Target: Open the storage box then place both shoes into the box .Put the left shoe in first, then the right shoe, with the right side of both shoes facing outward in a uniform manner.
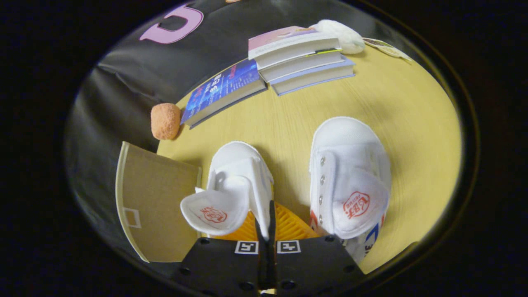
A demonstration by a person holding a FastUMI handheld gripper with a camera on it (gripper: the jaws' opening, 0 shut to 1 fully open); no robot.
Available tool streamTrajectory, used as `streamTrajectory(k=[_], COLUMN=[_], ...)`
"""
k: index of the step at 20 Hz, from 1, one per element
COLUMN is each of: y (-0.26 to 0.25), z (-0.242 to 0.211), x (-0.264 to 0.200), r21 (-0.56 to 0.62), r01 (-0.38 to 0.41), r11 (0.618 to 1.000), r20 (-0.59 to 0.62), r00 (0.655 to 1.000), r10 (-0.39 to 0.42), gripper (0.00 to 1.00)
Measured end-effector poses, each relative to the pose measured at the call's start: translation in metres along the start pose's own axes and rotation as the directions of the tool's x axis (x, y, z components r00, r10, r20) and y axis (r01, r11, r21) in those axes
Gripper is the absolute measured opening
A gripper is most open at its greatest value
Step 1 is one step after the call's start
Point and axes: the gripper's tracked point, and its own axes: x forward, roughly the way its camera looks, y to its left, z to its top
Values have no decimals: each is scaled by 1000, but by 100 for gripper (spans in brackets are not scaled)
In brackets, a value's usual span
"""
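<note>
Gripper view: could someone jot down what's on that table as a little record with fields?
tool: fingers closed together on the side wall of the left shoe
right shoe: beside it, on the table
box flap: cardboard, left of the shoes
books: stacked beyond the shoes
orange ball: at the table edge

Gripper view: looks steeply down over gripper point(267, 231), close above shoes point(350, 181), table point(396, 115) beyond.
</note>
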Motion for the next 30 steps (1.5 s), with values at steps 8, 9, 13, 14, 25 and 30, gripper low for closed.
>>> streamTrajectory(k=[8, 9, 13, 14, 25, 30], y=[83, 99, 174, 194, 297, 298], z=[28, 31, 38, 37, -23, -46], x=[-72, -82, -112, -117, -46, -15], r21=[67, 63, 86, 94, 229, 305], r01=[-192, -215, -316, -335, -224, -135], r11=[979, 975, 945, 938, 947, 943], r20=[74, 92, 158, 164, 160, 172], r00=[979, 974, 941, 934, 969, 981], r10=[187, 209, 300, 317, 190, 85], gripper=[2, 3, 2, 2, 2, 2])
